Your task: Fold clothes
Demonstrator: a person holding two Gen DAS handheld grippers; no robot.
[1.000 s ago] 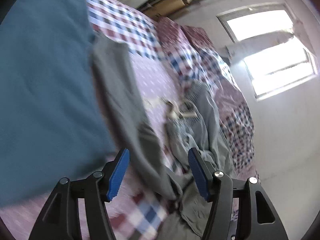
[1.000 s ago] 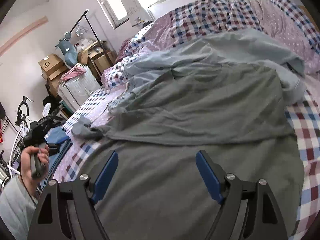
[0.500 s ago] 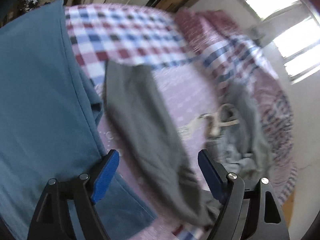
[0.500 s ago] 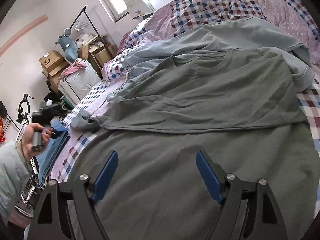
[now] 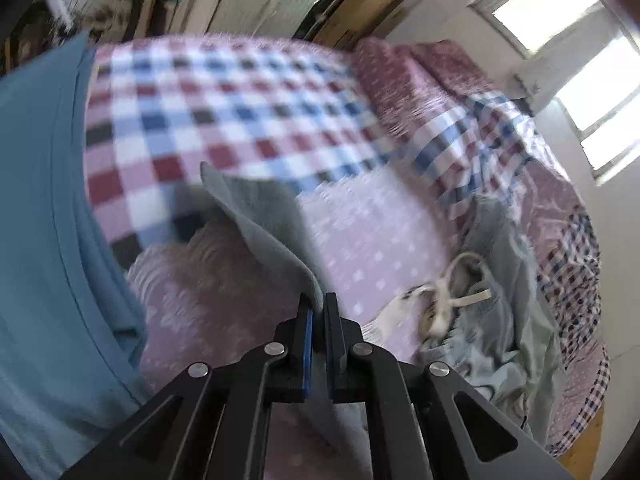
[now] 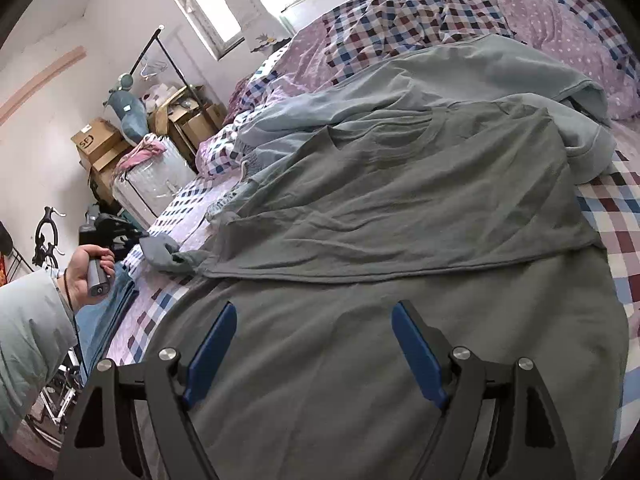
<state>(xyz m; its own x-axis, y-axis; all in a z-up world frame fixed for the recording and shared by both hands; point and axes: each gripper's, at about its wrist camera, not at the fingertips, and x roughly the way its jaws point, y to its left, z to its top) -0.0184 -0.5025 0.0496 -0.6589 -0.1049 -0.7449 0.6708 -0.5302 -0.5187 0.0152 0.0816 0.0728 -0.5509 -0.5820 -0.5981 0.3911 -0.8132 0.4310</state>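
A grey T-shirt point(image 6: 400, 208) lies spread on the checked bedspread point(image 6: 616, 232), on top of more grey cloth point(image 6: 360, 380). Its left sleeve point(image 6: 160, 250) sticks out toward the bed's left edge. In the left wrist view my left gripper point(image 5: 318, 308) is shut on this grey sleeve point(image 5: 260, 216), which rises from between the blue pads. A hand point(image 6: 90, 268) holds that gripper at the left of the right wrist view. My right gripper point(image 6: 314, 308) hovers open above the lower grey cloth, with nothing between its fingers.
A folded blue garment point(image 5: 40, 240) lies on the bed's left side. A pale blue-grey heap point(image 5: 500, 280) with a white drawstring point(image 5: 452, 292) sits further along, and a pale sweatshirt point(image 6: 480, 76) lies behind the T-shirt. Cardboard boxes point(image 6: 96, 148), a hamper point(image 6: 156, 184) and a bicycle point(image 6: 46, 236) stand beside the bed.
My left gripper went from open over the sleeve to shut on it and swung round above the bed. The right gripper stayed open and shifted only slightly above the grey cloth.
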